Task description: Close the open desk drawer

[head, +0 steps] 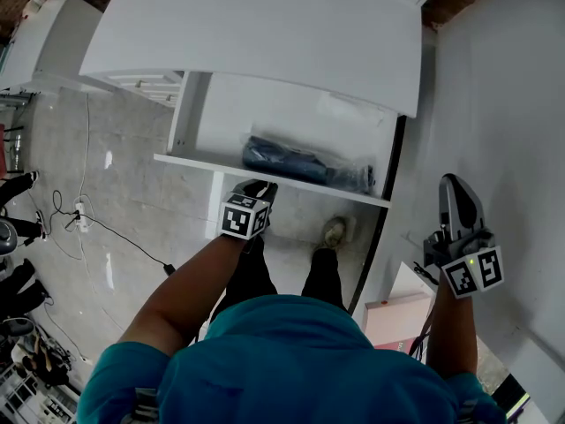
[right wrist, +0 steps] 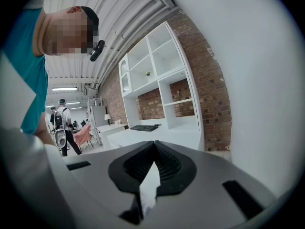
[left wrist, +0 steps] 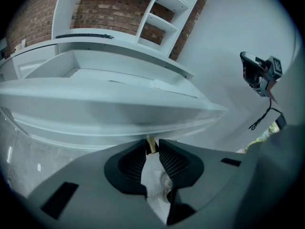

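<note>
Drawer (head: 205, 161) stands pulled out under the desk (head: 265, 34), its long front edge running left-right just far of the left gripper (head: 257, 187), whose slightly spread jaws flank its brass knob (left wrist: 151, 145) (right gripper (head: 454, 182), tips pressed together, hangs well right).

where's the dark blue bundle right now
Head view, centre: the dark blue bundle lies inside the open drawer, toward its right end, just beyond the drawer's front edge where the left gripper sits.
</note>
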A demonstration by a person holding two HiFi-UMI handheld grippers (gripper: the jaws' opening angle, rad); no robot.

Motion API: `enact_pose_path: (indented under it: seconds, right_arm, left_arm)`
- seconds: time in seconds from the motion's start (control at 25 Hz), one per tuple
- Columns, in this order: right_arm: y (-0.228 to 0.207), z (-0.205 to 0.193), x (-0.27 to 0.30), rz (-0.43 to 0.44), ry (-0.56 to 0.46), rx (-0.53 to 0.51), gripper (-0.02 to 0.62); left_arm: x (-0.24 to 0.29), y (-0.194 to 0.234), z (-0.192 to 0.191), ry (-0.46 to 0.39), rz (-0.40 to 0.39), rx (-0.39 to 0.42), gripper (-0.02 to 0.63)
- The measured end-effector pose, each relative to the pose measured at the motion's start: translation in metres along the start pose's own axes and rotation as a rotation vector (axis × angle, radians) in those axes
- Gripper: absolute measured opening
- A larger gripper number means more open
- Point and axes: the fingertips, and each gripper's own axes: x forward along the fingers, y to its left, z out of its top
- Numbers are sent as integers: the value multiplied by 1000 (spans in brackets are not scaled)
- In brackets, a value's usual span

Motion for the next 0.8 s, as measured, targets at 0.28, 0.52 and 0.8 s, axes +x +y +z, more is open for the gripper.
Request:
enact_pose_path:
  seconds: [0.28, 0.52, 0.8]
  right_arm:
    - [-7, -1, 6, 1, 2, 5, 22]
    - [-10, -1, 10, 1, 2, 10, 22]
    - [-18, -4, 14, -4, 5, 13, 22]
  left_arm:
    - [11, 7, 22, -12, 11, -10, 92]
    - [15, 11, 36, -19, 4, -17, 94]
    - [24, 15, 50, -20, 2, -12, 94]
